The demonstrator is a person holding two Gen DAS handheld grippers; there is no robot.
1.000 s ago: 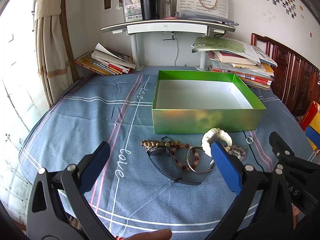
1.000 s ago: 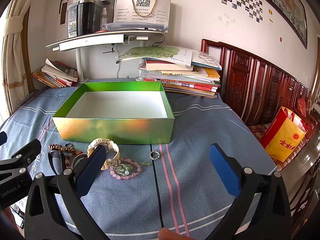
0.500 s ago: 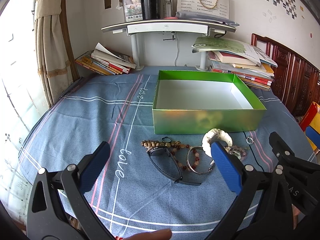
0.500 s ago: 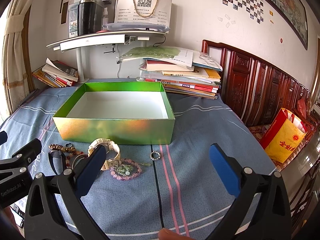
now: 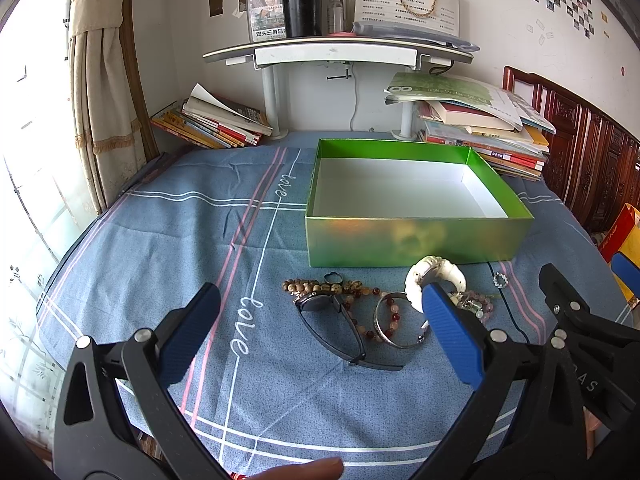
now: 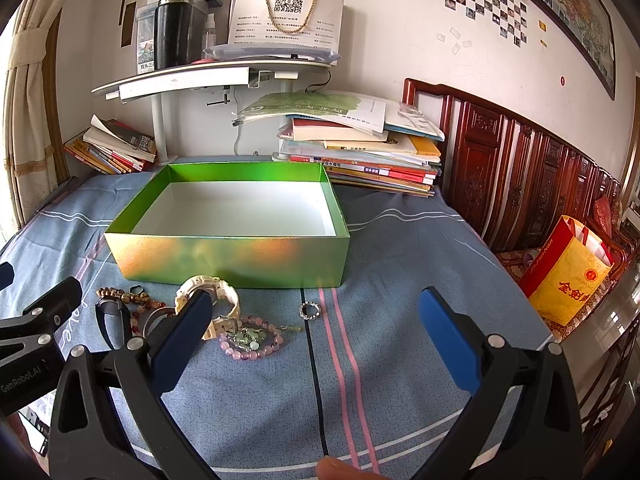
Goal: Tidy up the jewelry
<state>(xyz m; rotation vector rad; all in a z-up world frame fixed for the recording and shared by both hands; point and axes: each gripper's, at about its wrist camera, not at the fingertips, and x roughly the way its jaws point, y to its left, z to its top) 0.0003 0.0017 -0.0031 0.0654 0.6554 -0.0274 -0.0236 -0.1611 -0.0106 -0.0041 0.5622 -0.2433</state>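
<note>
An empty green box (image 5: 416, 240) (image 6: 224, 256) with a white inside stands on the blue cloth. In front of it lies jewelry: a white watch (image 5: 438, 270) (image 6: 224, 292), a black watch (image 5: 332, 320), a brown bead bracelet (image 5: 304, 286), a red bead bracelet with a silver bangle (image 5: 394, 330), a pink bead bracelet (image 6: 250, 342) and a small silver ring (image 6: 310, 310). My left gripper (image 5: 320, 332) is open and empty, near side of the pile. My right gripper (image 6: 312, 332) is open and empty, just right of it.
Stacks of books (image 6: 360, 156) and a white shelf stand (image 5: 336, 52) are behind the box. More books (image 5: 212, 120) lie at the back left by a curtain. A wooden bench (image 6: 520, 176) and a yellow-red bag (image 6: 568, 276) are off the right edge.
</note>
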